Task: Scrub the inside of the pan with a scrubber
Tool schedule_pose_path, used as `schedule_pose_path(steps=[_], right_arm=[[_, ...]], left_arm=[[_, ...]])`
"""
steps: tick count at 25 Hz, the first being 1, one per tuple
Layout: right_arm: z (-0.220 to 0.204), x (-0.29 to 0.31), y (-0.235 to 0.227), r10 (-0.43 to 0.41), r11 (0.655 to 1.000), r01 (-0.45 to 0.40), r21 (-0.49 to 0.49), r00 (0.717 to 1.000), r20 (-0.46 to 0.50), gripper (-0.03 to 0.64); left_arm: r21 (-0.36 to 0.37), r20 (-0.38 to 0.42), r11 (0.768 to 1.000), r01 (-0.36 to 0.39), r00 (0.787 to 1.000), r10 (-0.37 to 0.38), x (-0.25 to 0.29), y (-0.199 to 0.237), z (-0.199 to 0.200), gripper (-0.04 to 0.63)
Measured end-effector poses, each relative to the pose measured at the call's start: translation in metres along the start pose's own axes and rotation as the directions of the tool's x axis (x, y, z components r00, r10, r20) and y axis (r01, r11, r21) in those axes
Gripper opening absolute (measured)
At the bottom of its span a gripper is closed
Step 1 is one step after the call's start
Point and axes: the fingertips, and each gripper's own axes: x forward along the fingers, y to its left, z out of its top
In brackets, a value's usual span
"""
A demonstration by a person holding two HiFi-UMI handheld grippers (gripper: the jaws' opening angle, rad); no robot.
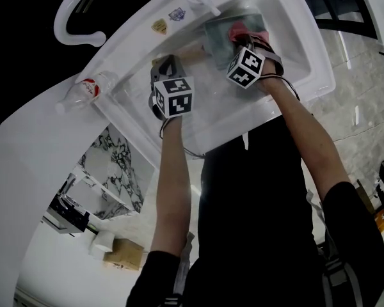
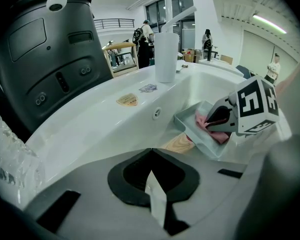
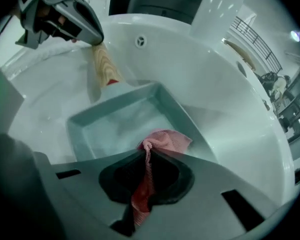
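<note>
Right gripper (image 3: 148,153) first: its jaws are pinched tight on the pink scrubber (image 3: 166,140), a knitted cloth with a tail running back between them and a bunched wad poking out at the tips. That wad sits at the near edge of the pan (image 3: 115,121), a square grey one lying in the sink. From this angle I can't say for sure whether the cloth is pressed onto the pan floor or just leaning on the near wall. Out from the pan's far side runs its wooden handle (image 3: 105,64), and there's the left gripper (image 2: 151,153), jaws closed on the end of that handle and steadying the whole thing. All of it sits down in the white sink (image 3: 205,64), with a plastic bottle (image 1: 83,92) lying on the rim off to the left.

Now the scrub itself. Most of the pan floor ahead of the cloth looks bare, so the good move is to push the wad flat onto the floor and sweep it toward the far corners in overlapping passes, then run it along the walls. There's little cloth beyond the tips, so press gently or the jaws will scrape the pan. The left side wants a firm hold on the handle, since the pan will likely skid on that smooth basin
</note>
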Motion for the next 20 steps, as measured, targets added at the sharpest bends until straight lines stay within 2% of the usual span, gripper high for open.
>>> schedule_pose_path(steps=[5, 10, 14, 20], right_arm=[[0.048, -0.006, 0.038, 0.124, 0.990, -0.134, 0.049, 0.977, 0.173, 0.034], [0.065, -0.003, 0.041, 0.142, 0.986, -0.158, 0.044, 0.958, 0.250, 0.032], [0.053, 0.001, 0.024, 0.100, 0.994, -0.106, 0.015, 0.970, 0.221, 0.033], [0.013, 0.004, -0.023, -0.006, 0.992, -0.012, 0.124, 0.990, 0.143, 0.032]], left_arm=[[0.009, -0.004, 1.000, 0.002, 1.000, -0.002, 0.000, -0.001, 0.000, 0.032], [0.023, -0.019, 1.000, -0.007, 1.000, 0.008, 0.000, 0.000, 0.000, 0.032], [0.020, -0.020, 1.000, 0.001, 1.000, -0.001, 0.001, -0.001, 0.000, 0.032], [0.026, -0.019, 1.000, -0.002, 1.000, 0.002, -0.001, -0.001, 0.001, 0.032]])
